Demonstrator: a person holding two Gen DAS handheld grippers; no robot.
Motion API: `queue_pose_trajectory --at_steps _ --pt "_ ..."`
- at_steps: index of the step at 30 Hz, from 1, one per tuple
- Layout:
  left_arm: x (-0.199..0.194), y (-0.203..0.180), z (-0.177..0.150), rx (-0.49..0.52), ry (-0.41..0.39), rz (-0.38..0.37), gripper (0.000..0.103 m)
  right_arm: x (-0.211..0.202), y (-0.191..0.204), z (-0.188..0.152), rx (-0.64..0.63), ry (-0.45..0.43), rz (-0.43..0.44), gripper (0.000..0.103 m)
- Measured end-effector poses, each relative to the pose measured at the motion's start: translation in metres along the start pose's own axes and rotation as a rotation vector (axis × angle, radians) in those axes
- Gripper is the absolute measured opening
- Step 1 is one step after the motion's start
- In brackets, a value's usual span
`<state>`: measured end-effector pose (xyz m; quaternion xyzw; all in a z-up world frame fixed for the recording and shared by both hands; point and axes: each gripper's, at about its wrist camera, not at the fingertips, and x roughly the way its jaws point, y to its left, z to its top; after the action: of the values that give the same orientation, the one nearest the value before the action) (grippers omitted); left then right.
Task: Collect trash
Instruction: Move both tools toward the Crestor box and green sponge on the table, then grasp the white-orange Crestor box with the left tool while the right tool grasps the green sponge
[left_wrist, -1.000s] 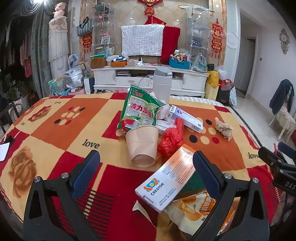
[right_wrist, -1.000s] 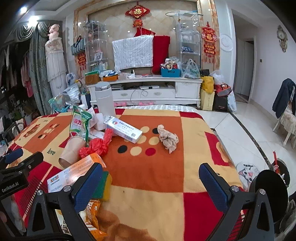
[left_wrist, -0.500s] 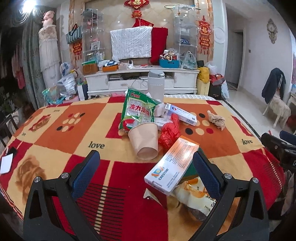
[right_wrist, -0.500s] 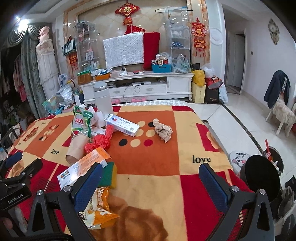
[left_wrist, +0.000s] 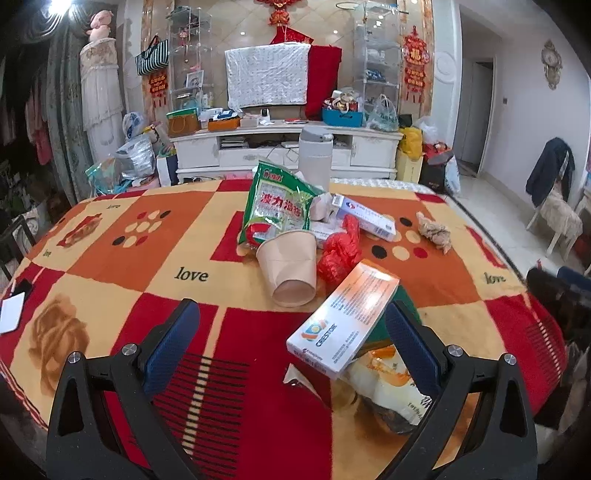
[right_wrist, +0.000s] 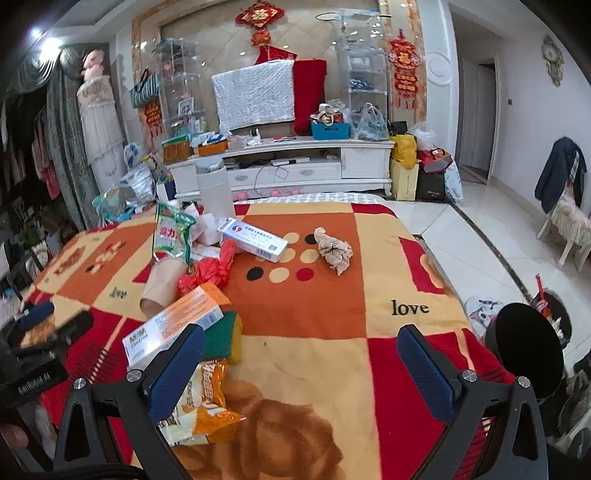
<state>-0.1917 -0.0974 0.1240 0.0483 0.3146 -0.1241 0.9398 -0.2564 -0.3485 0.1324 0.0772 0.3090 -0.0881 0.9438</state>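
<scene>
Trash lies on a table with a red and orange cloth (left_wrist: 177, 258): a tipped paper cup (left_wrist: 290, 267), a green snack bag (left_wrist: 277, 206), a red plastic bag (left_wrist: 340, 251), an orange and white Crestor box (left_wrist: 343, 319) (right_wrist: 175, 325), a white box (right_wrist: 253, 240), a crumpled brown tissue (right_wrist: 334, 253) and an orange snack wrapper (right_wrist: 201, 402). My left gripper (left_wrist: 291, 341) is open and empty, near the Crestor box. My right gripper (right_wrist: 301, 363) is open and empty above the cloth's near edge.
A green and yellow sponge (right_wrist: 223, 338) lies under the Crestor box. A grey bottle (left_wrist: 314, 157) stands at the table's far side. A black bin (right_wrist: 524, 339) stands on the floor to the right. A TV cabinet (right_wrist: 288, 166) lines the far wall.
Both grippers have drawn back and risen from the table, so more of the cloth and its near edge shows. The trash has not moved.
</scene>
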Motion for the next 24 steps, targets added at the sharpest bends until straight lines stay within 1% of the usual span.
queue_pose_trajectory --at_steps 3,5,9,14,17,21,24 --pt "0.007 -0.002 0.000 0.003 0.020 0.009 0.100 0.003 -0.006 0.000 0.029 0.008 0.027 0.103" --pt "0.008 -0.003 0.001 -0.004 0.027 0.010 0.100 0.003 -0.010 -0.001 0.032 0.010 0.030 0.103" --pt "0.011 -0.009 0.000 -0.012 0.041 -0.013 0.100 0.005 -0.022 -0.001 0.047 0.000 0.015 0.103" --pt "0.018 -0.012 0.002 -0.005 0.046 -0.044 0.100 0.021 -0.033 0.003 0.063 0.019 0.003 0.103" --pt "0.027 -0.010 0.004 -0.013 0.060 -0.046 0.100 0.031 -0.029 0.007 0.041 0.028 0.019 0.103" --pt "0.039 -0.007 0.006 -0.012 0.085 -0.028 0.100 0.043 -0.014 0.012 -0.025 0.022 0.022 0.103" --pt "0.045 -0.003 0.009 -0.020 0.091 -0.019 0.100 0.051 -0.007 0.011 -0.045 0.023 0.029 0.103"
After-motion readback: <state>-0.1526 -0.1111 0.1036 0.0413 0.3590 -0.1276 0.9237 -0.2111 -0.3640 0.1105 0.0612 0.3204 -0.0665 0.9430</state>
